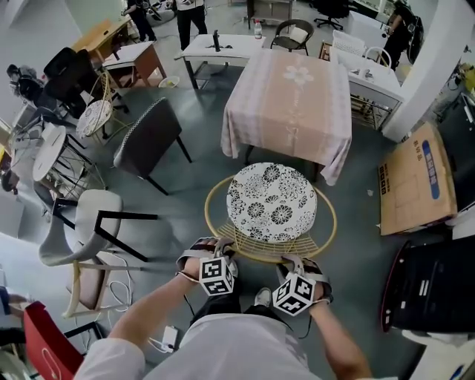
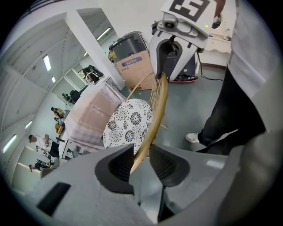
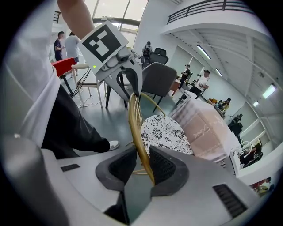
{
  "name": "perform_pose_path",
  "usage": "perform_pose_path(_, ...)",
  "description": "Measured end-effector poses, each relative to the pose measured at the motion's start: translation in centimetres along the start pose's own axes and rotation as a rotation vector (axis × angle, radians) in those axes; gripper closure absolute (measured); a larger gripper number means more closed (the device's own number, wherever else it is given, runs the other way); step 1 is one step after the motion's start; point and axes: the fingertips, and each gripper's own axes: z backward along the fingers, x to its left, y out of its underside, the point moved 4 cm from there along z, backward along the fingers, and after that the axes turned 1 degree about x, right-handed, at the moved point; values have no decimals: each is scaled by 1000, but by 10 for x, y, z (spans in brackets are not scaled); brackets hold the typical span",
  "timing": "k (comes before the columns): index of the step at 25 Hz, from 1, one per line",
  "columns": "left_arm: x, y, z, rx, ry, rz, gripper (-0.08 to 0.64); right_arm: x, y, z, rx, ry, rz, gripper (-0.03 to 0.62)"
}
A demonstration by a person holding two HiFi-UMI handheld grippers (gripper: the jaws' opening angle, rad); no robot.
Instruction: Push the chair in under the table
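Person's shirt (image 1: 223,349) is nearest, with one shoe (image 1: 263,297) on the floor (image 1: 185,200) just behind the chair (image 1: 271,202). Both arms are out front, angled down.

Left tool (image 2: 141,155): clenched on the chair's gold wire rim (image 1: 217,185), near side, left of centre. Rim lies hard against one pad, with only a sliver of gap at the other.

Right tool (image 3: 140,156): clenched on the same rim, right of centre, wire pinched between both pads. The two tools sit near each other, not touching.

Chair: round seat, black-and-white flower print, wire ring around it. It stands upright on the floor, between the person and the desk (image 1: 289,82). Seat's far edge sits just at the hanging hem of the pink cloth (image 1: 334,148) on the desk. Most of the seat is out in the open, not under the desk.

Around it:
- Cardboard box (image 1: 415,182) lies on the floor, right of the desk, near it.
- Dark chair (image 1: 148,137) stands to the left, apart from the desk.
- White chair (image 1: 82,223) is nearer, also left.
- White desk (image 1: 215,46) and standing people (image 1: 189,11) are at the far end.
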Motion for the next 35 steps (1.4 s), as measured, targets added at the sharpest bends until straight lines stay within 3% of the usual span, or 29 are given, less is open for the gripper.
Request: perform_pose_path(35, 166, 18, -66, -69, 38, -113, 442, -116, -66, -77, 138, 127, -168, 512)
